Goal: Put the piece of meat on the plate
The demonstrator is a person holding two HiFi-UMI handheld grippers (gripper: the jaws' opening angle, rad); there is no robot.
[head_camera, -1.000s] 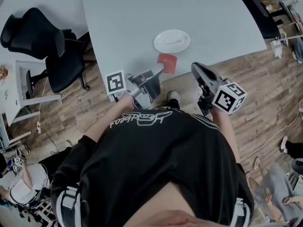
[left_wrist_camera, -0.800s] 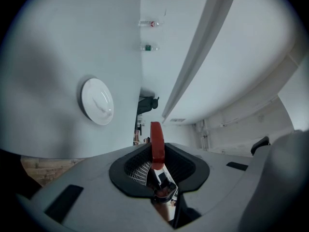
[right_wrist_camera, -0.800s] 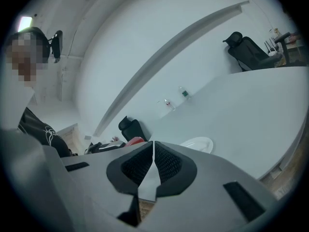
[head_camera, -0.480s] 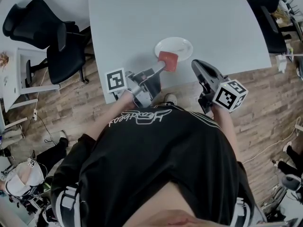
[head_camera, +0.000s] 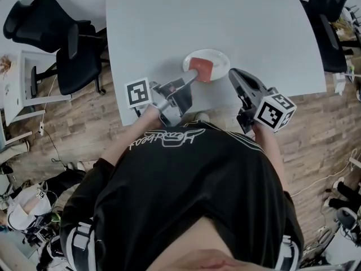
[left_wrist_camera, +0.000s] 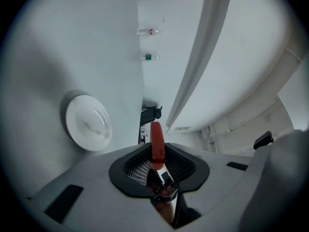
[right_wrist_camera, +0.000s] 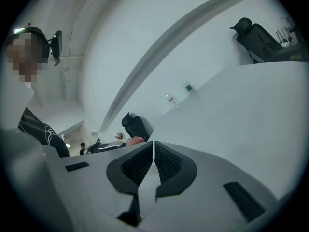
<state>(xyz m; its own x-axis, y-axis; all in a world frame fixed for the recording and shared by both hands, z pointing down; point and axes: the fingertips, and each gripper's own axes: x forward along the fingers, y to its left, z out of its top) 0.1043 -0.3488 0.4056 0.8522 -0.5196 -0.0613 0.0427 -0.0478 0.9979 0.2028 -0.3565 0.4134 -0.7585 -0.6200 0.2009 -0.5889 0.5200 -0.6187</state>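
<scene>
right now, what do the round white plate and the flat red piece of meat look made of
Round white plate: probably glazed ceramic or melamine; smooth, glossy, with soft highlights. Flat red piece of meat: likely a plastic or rubber prop; matte, uniform red, stiff, not sagging.

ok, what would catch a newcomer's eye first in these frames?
The red piece of meat, clamped in the left gripper, sits over the near side of the white plate, close to the front edge of the grey table. Next, the right gripper, jaws together and empty, just right of the plate.
</scene>
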